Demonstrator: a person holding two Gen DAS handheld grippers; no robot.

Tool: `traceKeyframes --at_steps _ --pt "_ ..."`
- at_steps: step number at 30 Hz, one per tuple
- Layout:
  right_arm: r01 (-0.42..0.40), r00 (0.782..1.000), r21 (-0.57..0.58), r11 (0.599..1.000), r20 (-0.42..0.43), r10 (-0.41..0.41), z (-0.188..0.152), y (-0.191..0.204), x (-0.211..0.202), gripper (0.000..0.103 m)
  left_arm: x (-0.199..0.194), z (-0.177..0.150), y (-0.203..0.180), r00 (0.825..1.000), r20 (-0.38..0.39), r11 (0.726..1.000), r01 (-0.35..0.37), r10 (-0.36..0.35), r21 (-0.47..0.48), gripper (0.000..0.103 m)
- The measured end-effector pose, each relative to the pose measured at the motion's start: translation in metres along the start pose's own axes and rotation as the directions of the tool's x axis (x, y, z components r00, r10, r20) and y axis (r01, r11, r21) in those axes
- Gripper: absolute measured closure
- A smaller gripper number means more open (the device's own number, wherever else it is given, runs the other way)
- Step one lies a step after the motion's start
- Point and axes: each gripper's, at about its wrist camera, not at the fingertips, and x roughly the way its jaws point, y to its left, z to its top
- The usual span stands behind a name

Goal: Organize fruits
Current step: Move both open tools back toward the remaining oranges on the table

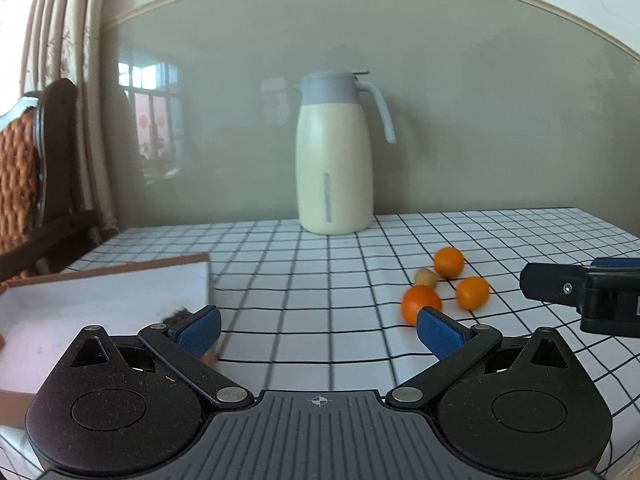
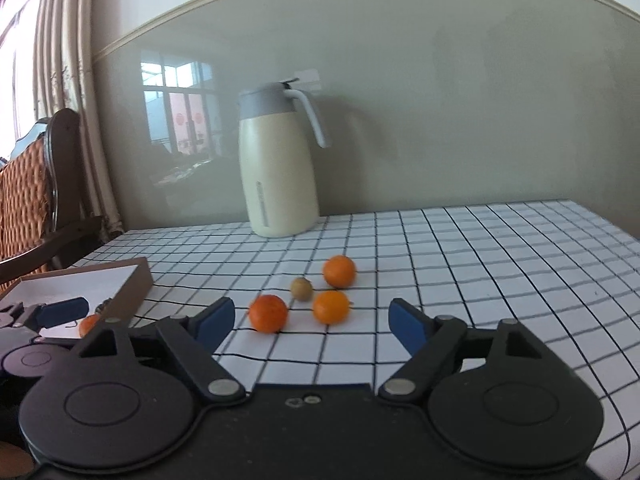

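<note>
Grippers first, since they're closest to the cameras: the right gripper (image 2: 310, 322) has its blue-padded jaws spread wide with nothing between them, just checked tablecloth underneath. Same deal with the left gripper (image 1: 318, 330), jaws spread and empty, hanging over the table (image 1: 304, 280) right beside the corner of the box (image 1: 120, 292).

That box is a shallow cardboard thing with a white inside, sitting at the left end of the table. From the right wrist view you can see one orange fruit in the box (image 2: 89, 323) already, near its front edge, plus a small dark bit next to it that's too blurry to make out.

A little further out on the cloth, well apart from the box, is the loose bunch: the nearest orange (image 2: 268, 313) sits just ahead of the right gripper's left finger, a second orange (image 2: 331, 307) just beside it to the right, a small tan round fruit (image 2: 301, 289) tucked between and behind them, and a third orange (image 2: 339, 271) furthest back. None of the grippers touch any of them.

Way at the back, against the wall, stands a cream thermos jug (image 2: 278, 172) with a grey lid and handle, upright. Off to the left there's a wicker-backed chair (image 2: 28, 200) and curtains (image 2: 68, 40).
</note>
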Motion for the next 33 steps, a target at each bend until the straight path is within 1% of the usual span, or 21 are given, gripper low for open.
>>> traceKeyframes --at_steps 4,7,10,12,15,18,21,25,27,30,32,33 --pt "0.022 1.000 0.019 1.000 -0.019 -0.022 -0.001 -0.011 0.002 0.027 0.007 -0.003 -0.015 1.000 -0.009 1.000 0.012 -0.012 0.000 0.000" --pt "0.025 0.999 0.052 0.998 -0.031 -0.023 -0.001 -0.018 0.003 0.027 0.011 -0.006 -0.024 0.999 -0.029 1.000 0.025 -0.025 0.005 0.000" --pt "0.032 0.999 0.069 0.997 -0.034 -0.029 0.002 -0.022 0.002 0.023 0.012 -0.006 -0.033 0.998 -0.050 0.998 0.031 -0.028 0.052 0.000" --pt "0.043 0.999 0.076 0.996 -0.023 -0.041 0.004 -0.024 0.002 0.018 0.010 -0.002 -0.037 0.999 -0.042 0.995 0.033 -0.030 0.090 0.000" --pt "0.061 0.998 0.094 0.994 -0.010 -0.061 0.005 -0.028 0.005 0.017 0.009 0.002 -0.036 0.999 -0.037 0.992 0.034 -0.029 0.125 0.000" --pt "0.060 0.998 0.124 0.990 -0.023 -0.058 0.004 -0.032 0.011 0.016 0.011 0.007 -0.031 0.999 -0.028 0.993 0.037 -0.034 0.112 0.000" --pt "0.071 0.996 0.125 0.990 -0.061 -0.064 0.003 -0.034 0.020 0.017 0.017 0.011 -0.028 0.999 -0.023 0.994 0.040 -0.038 0.106 0.000" --pt "0.109 0.991 0.091 0.990 -0.093 -0.100 0.005 -0.031 0.032 0.018 0.028 0.017 -0.022 0.999 -0.032 0.997 0.042 -0.040 0.068 0.000" --pt "0.110 0.989 0.081 0.991 -0.104 -0.101 0.010 -0.031 0.037 0.022 0.034 0.019 -0.022 0.999 -0.030 0.997 0.036 -0.034 0.064 0.000" --pt "0.113 0.988 0.061 0.992 -0.113 -0.106 0.017 -0.029 0.046 0.025 0.042 0.020 -0.021 0.999 -0.030 0.998 0.033 -0.031 0.050 0.000" --pt "0.109 0.987 0.039 0.993 -0.121 -0.104 0.021 -0.027 0.052 0.026 0.048 0.020 -0.019 0.998 -0.049 0.999 0.031 -0.029 0.033 0.000" --pt "0.105 0.987 0.023 0.994 -0.125 -0.101 0.022 -0.026 0.056 0.029 0.051 0.019 -0.019 0.998 -0.059 0.999 0.032 -0.030 0.025 0.000"
